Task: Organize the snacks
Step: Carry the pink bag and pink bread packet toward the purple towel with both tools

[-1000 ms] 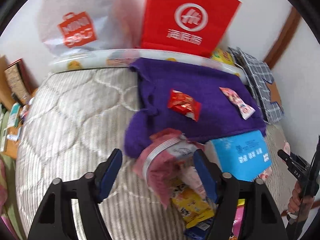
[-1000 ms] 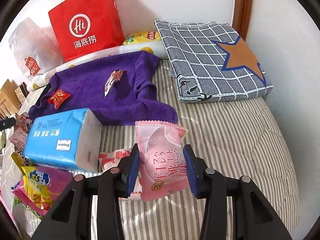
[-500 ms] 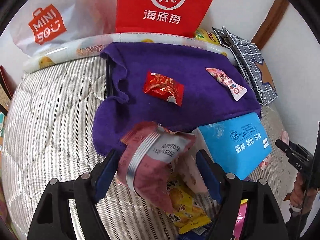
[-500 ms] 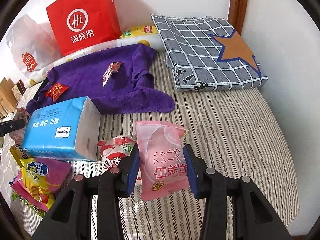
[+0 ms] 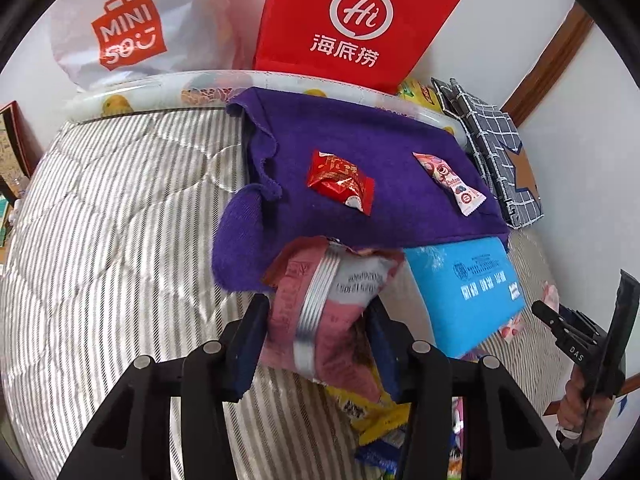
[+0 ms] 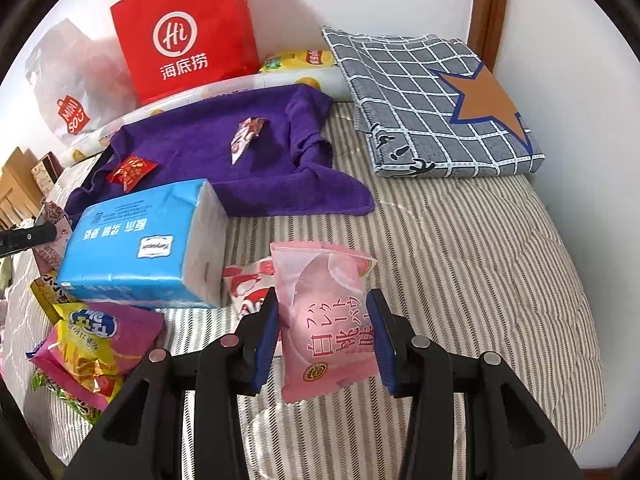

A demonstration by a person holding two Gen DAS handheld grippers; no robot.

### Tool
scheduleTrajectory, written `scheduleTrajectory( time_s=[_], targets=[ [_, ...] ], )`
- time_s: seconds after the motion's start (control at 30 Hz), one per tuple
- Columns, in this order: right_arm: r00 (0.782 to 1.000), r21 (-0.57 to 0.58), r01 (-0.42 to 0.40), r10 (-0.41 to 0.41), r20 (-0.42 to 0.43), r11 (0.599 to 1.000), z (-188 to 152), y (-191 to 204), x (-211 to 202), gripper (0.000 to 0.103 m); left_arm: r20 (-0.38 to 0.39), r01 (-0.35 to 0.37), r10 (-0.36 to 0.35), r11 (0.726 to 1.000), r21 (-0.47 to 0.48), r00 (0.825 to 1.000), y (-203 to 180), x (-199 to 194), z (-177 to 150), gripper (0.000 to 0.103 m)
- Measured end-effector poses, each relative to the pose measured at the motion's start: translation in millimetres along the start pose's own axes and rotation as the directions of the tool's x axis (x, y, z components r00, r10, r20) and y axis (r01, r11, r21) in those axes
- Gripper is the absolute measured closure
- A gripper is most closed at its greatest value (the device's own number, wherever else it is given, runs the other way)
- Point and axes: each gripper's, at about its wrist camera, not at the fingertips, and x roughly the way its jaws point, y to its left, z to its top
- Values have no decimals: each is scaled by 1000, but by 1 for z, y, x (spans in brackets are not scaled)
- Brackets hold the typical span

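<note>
Snacks in both grips, left gripper (image 5: pixel 316 332) clamped on a crumpled pink packet (image 5: pixel 324 312) above the striped mattress (image 5: pixel 120 220), right gripper (image 6: pixel 322 332) clamped on a pale pink pouch (image 6: pixel 326 320), blue tissue pack (image 6: pixel 148 244) just beside, two wrapped sweets on the purple towel (image 5: pixel 360 140) beyond.

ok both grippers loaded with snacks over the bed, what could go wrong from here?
1. The left gripper holds the crumpled pink packet across its soft body, and it sits tilted; it may slip out in transit.
2. The right gripper pinches only the lower part of the pale pink packet; the top could flop or twist.
3. The purple towel already carries two candies, and its folded edges could let new packets slide off.
</note>
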Motion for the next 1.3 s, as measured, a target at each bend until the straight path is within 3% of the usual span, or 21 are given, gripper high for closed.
scheduleTrajectory(
  time_s=[0.67, 1.3],
  targets=[
    [999, -11, -27, 28, 30, 1000, -13, 13, -24, 61, 30, -28, 29, 998, -56, 999, 24, -42, -36, 61],
    [991, -23, -56, 58, 124, 998, -15, 25, -79, 61, 91, 25, -29, 999, 41, 995, -46, -73, -45, 61]
  ],
)
